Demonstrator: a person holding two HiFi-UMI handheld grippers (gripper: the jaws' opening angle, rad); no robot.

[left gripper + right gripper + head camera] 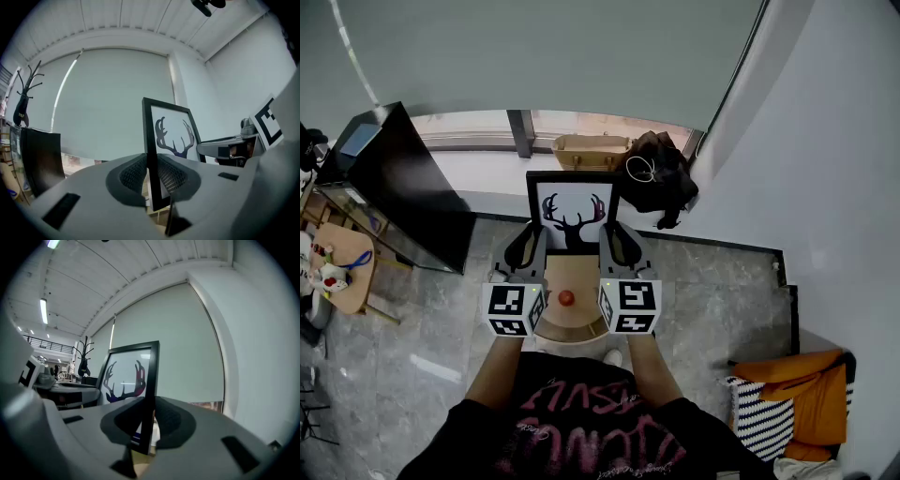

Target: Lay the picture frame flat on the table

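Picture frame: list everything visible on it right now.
Thin black rectangular frame around a white print of a dark antlered deer head. It stands upright, print facing the tools, at the far edge of the wooden table. The left tool is shut on its left edge, the right tool on its right. Whether its base touches the table is unclear.

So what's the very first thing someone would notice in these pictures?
Most likely the black picture frame with the deer antlers, held upright in the middle of the head view. The left gripper is clamped on its left edge and the right gripper on its right edge. Just below, a little red round thing sits on the round wooden table.
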